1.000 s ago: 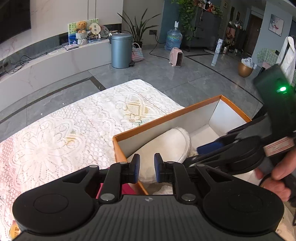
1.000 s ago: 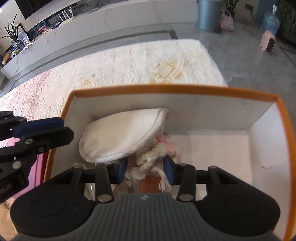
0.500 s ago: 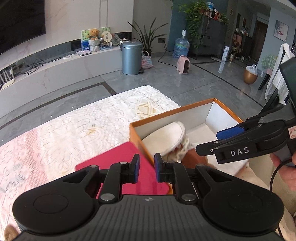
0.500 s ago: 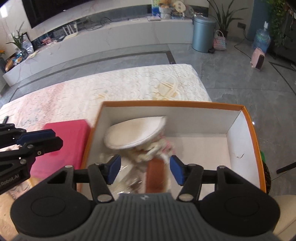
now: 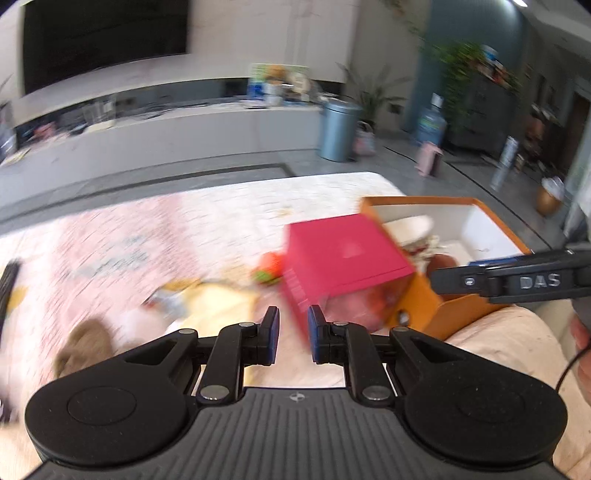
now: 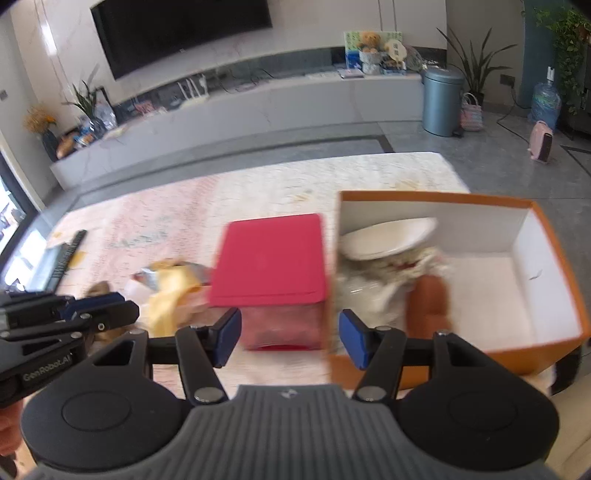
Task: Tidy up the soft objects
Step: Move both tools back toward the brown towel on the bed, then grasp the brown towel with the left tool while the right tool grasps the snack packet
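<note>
The soft stuff is split btw two spots rn. Inside the orange box (image 6: 554, 343), white-lined, there's a white round cushion (image 6: 388, 238) leaning at the back-left corner, a cream knitted/yarn thing (image 6: 402, 264) under it, and a brown soft item (image 6: 428, 299) lying in front. Rest of the box floor to the right is bare.

Just left of the box, touching or nearly touching its wall, sits a pink-red box (image 6: 269, 258) w/ a see-through lower part, lid on. Further left on the lace-covered worktop (image 6: 258, 184) is a loose pile: a yellow cloth (image 6: 171, 291), something w/ silver wrapping (image 6: 147, 275) behind it, a brown plush (image 5: 86, 341) nearer the left side, and a small orange-green thing (image 5: 269, 267) beside the pink-red box, too blurry to say what. A dark remote-like bar (image 6: 66, 254) lies at the far left edge.

Right hand-held gripper (image 6: 290, 339): jaws spread wide, have just been opening, nothing btw them, hanging above the seam where pink-red box and orange box meet. Left hand-held gripper (image 5: 291, 334): blue pads (image 5: 272, 332) close together w/ a narrow gap, nothing pinched, over the pile side of the worktop. Each shows up in the other's view, off to the side.

Background: TV (image 6: 177, 33) on the wall, long low white bench, blue-grey bin (image 6: 441, 101), plants, water jug (image 6: 546, 105).
</note>
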`<state>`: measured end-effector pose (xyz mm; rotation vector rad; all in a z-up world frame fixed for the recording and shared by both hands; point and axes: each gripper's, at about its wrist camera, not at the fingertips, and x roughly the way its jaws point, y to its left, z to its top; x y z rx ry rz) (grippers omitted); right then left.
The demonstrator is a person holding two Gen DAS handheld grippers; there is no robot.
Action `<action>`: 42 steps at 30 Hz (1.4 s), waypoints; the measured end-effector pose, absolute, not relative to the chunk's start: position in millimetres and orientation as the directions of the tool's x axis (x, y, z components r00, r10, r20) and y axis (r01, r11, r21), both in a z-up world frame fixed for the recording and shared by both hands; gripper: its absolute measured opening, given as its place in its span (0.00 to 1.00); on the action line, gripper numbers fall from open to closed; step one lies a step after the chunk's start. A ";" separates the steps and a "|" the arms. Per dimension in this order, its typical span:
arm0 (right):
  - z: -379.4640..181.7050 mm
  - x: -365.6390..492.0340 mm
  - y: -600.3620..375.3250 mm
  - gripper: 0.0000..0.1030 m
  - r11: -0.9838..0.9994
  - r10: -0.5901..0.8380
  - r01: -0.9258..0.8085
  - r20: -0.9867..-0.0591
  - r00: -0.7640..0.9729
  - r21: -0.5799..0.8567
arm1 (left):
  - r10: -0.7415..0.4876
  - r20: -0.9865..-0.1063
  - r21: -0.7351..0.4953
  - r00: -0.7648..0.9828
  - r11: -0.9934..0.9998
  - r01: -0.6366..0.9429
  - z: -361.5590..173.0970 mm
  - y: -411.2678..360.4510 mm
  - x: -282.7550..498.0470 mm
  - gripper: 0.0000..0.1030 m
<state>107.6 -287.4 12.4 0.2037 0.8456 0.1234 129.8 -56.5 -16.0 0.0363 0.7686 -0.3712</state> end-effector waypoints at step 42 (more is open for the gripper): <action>-84.3 185.1 -91.6 0.56 0.947 0.232 -0.321 -0.667 0.708 -0.012 | -0.079 -0.818 -0.220 0.570 0.958 -0.183 -104.7 120.0 174.4 0.70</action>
